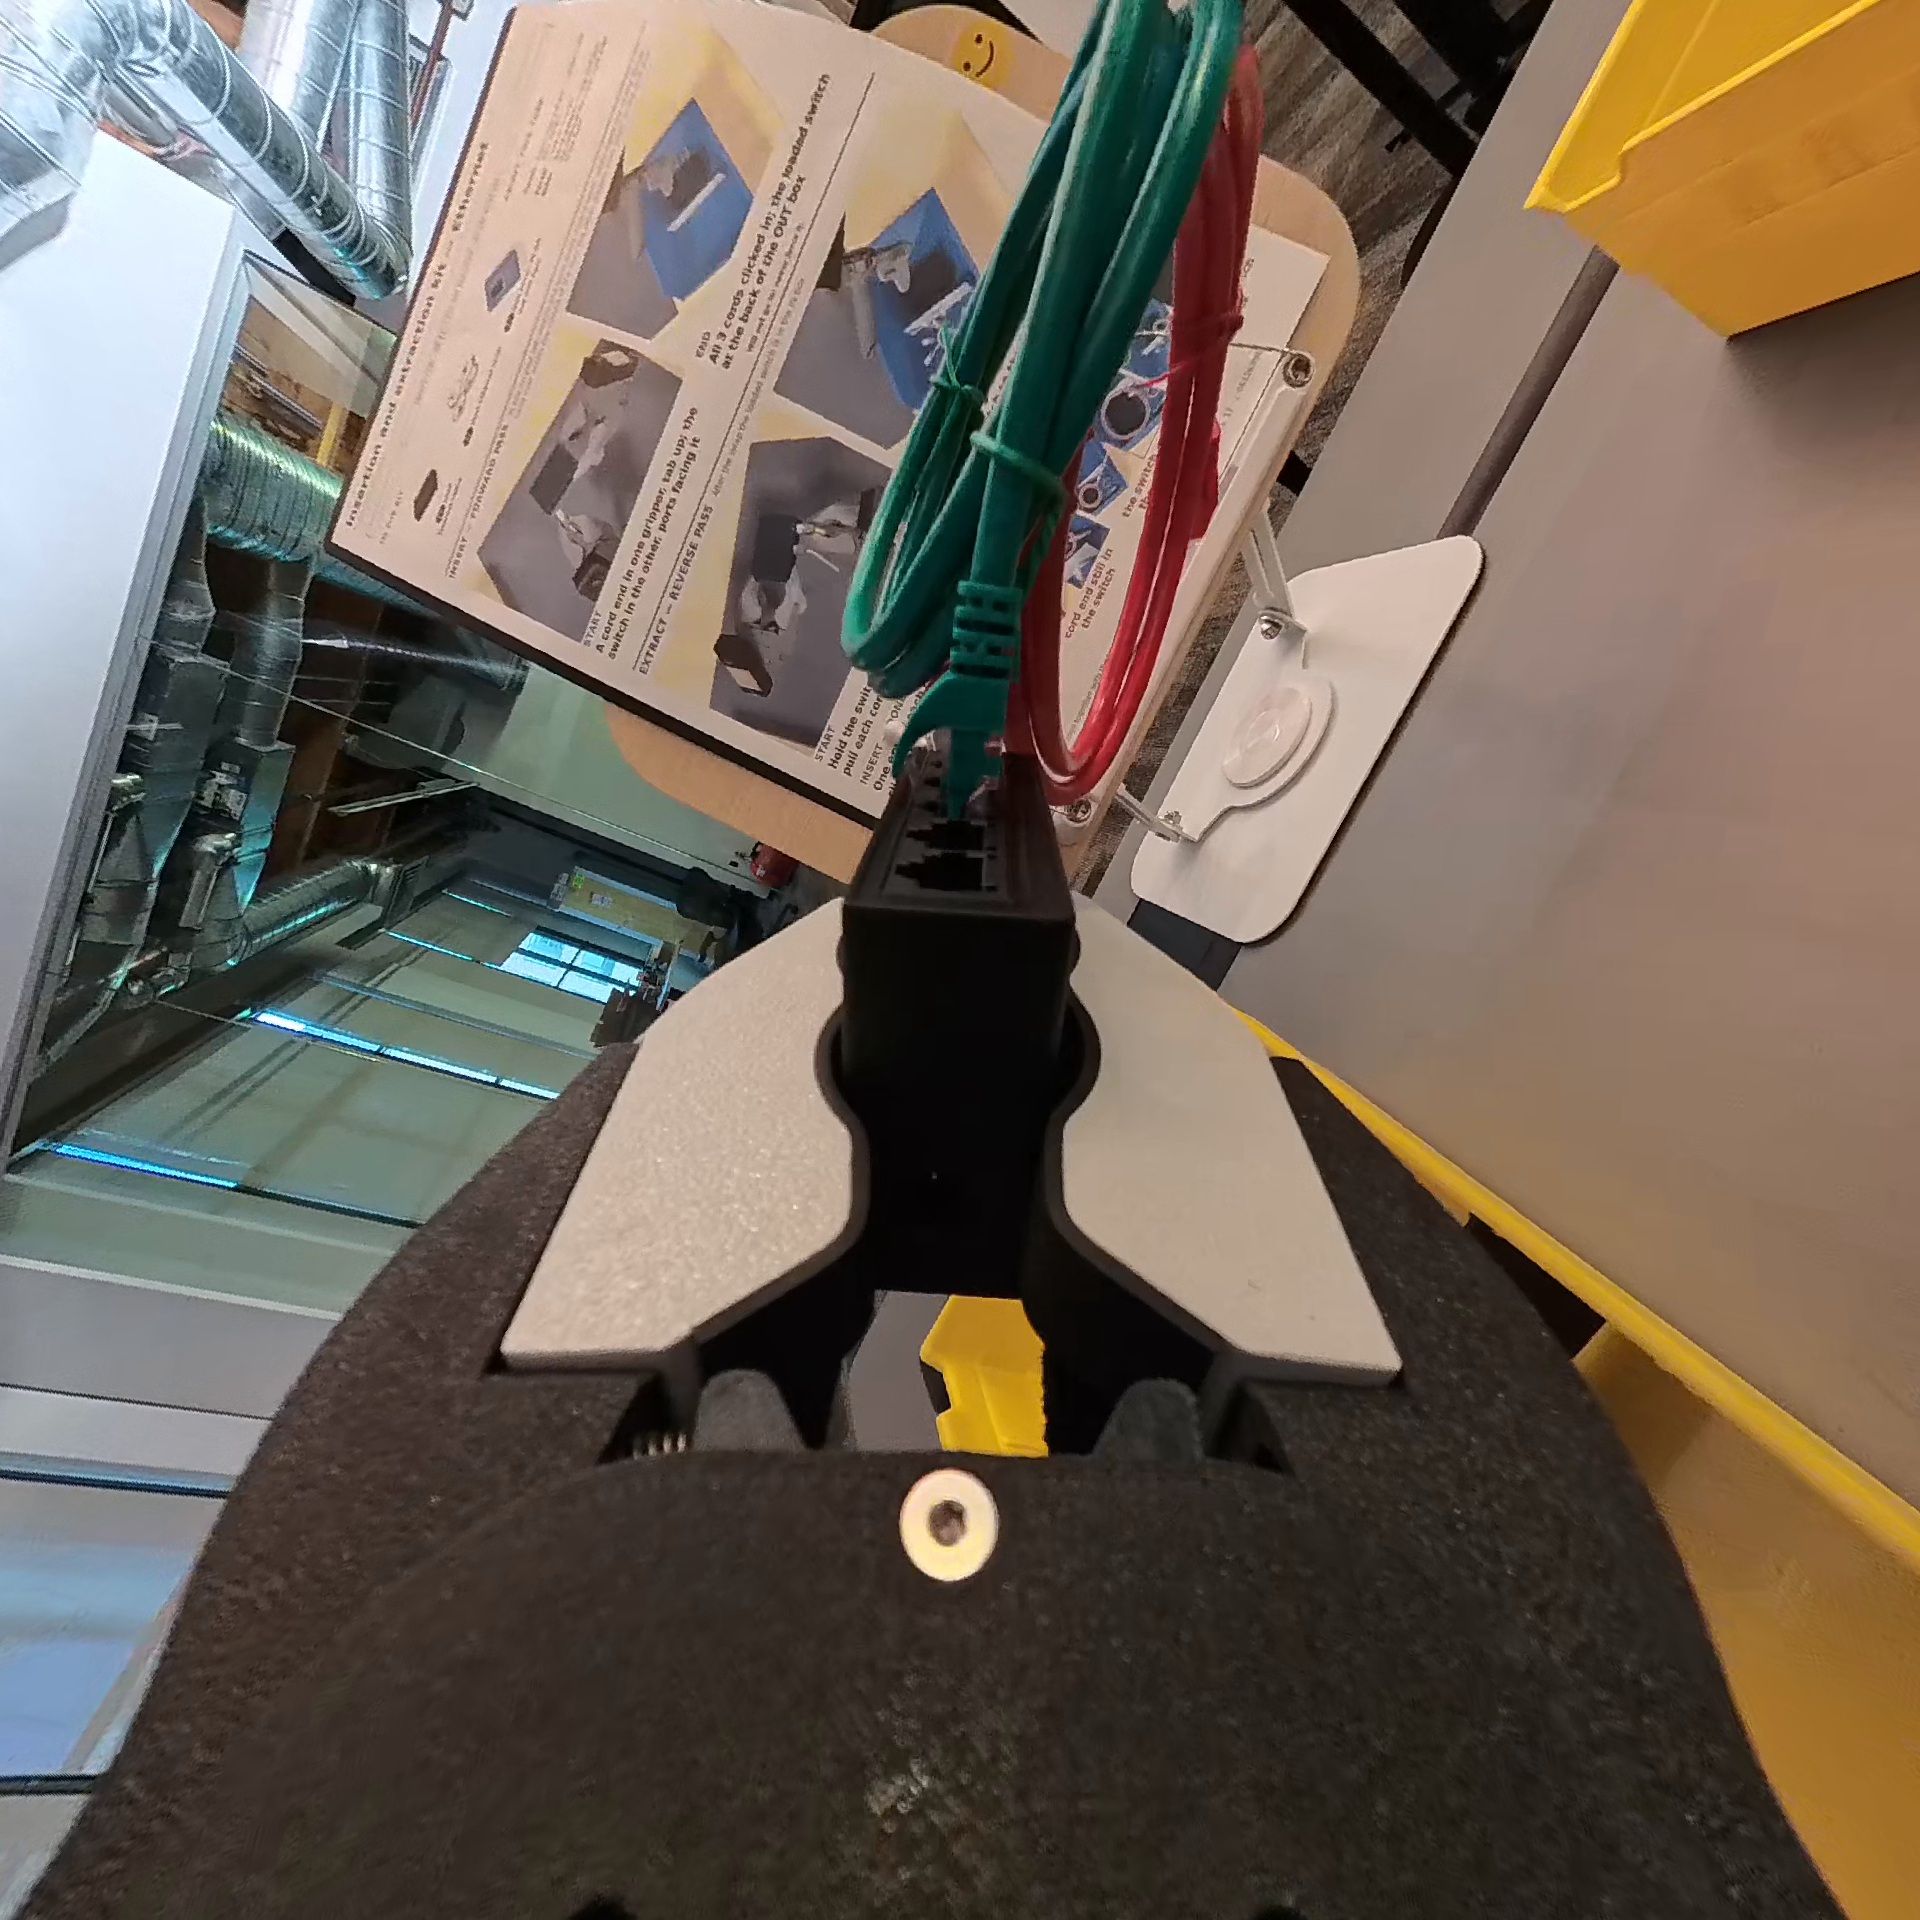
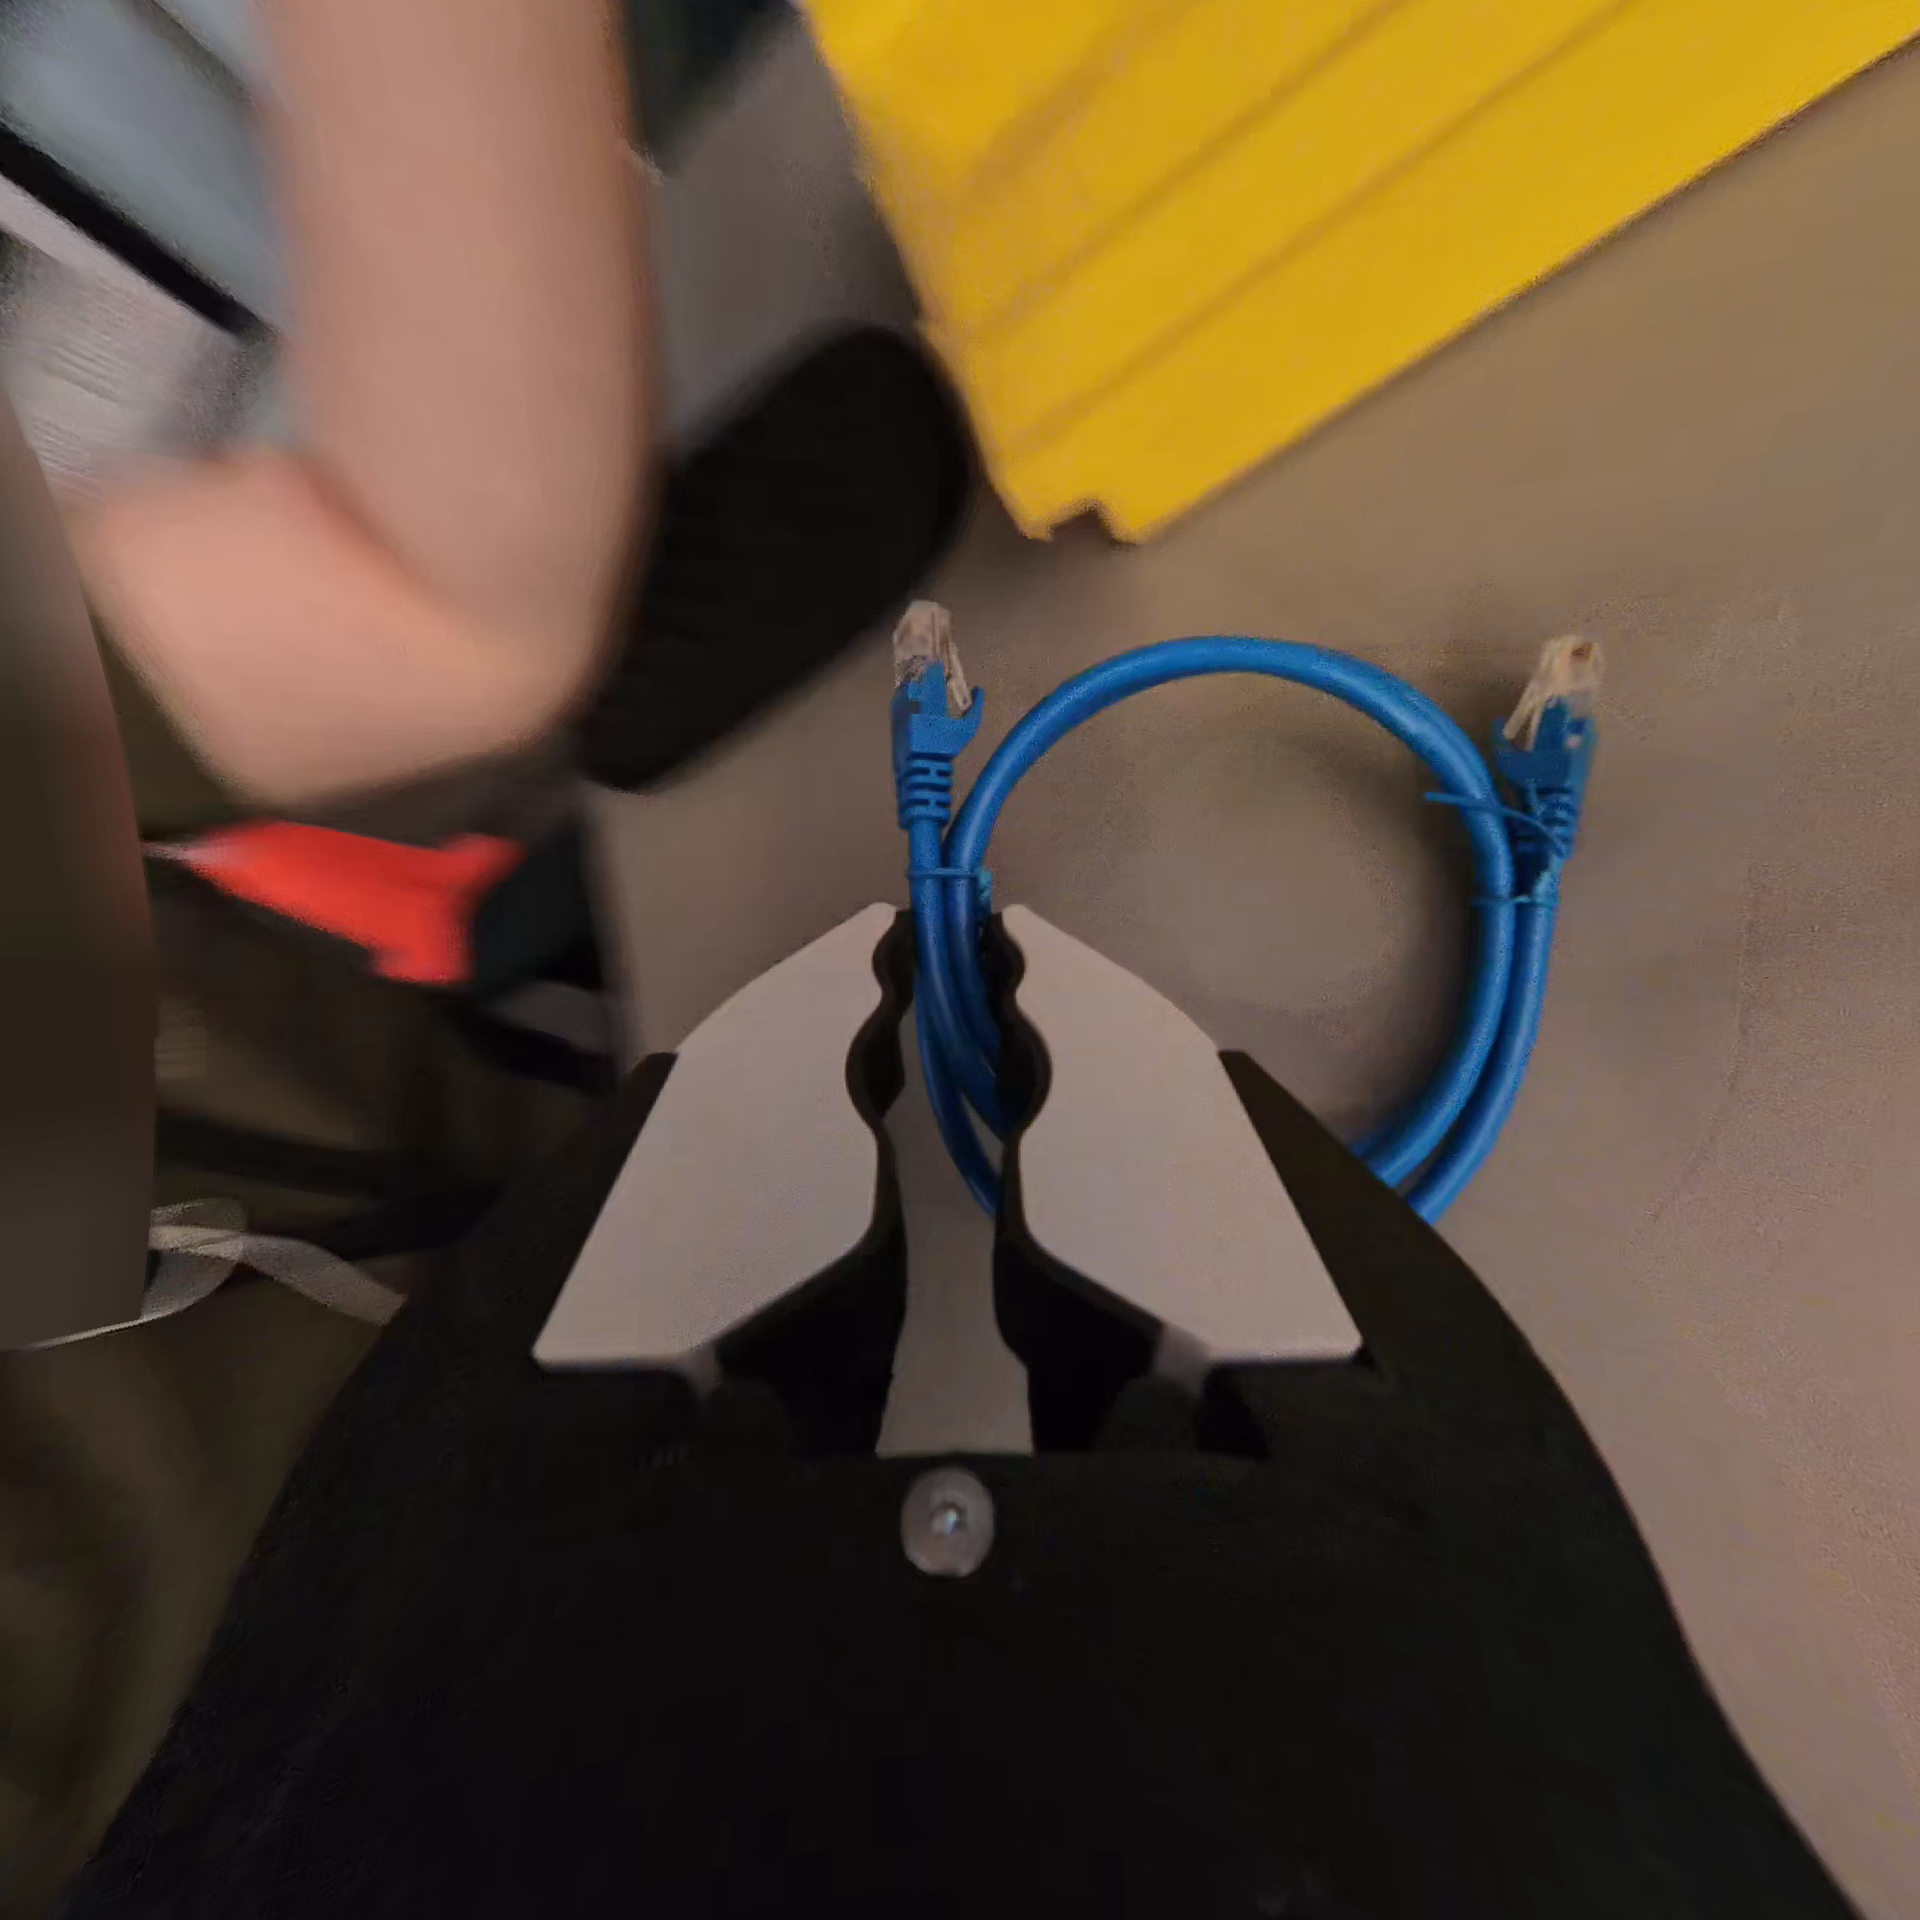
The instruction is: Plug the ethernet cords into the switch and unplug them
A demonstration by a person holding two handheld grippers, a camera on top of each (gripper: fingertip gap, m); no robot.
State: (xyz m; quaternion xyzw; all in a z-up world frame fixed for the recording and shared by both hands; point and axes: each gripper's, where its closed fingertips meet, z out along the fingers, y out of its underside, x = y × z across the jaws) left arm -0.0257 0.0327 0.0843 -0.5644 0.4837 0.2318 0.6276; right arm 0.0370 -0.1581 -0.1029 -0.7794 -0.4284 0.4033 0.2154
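In the left wrist view my left gripper [image 1: 956,935] is shut on a black switch [image 1: 956,997], with the port row facing away. A coiled green cord [image 1: 997,416] has its plug [image 1: 977,665] seated in a port. A coiled red cord [image 1: 1195,416] hangs just behind it; its plug end is hidden. In the right wrist view my right gripper [image 2: 951,920] is shut on a coiled blue cord [image 2: 1226,655] over the grey table. One clear plug [image 2: 928,665] sticks out just past the fingertips, and the other plug [image 2: 1553,696] is at the coil's right side.
An instruction board [image 1: 644,364] on a white stand base [image 1: 1309,727] stands on the grey table [image 1: 1662,727]. Yellow bins [image 1: 1745,156] [image 2: 1247,208] sit close by. A blurred hand [image 2: 416,468] holding a black gripper [image 2: 790,551] is left of the blue cord.
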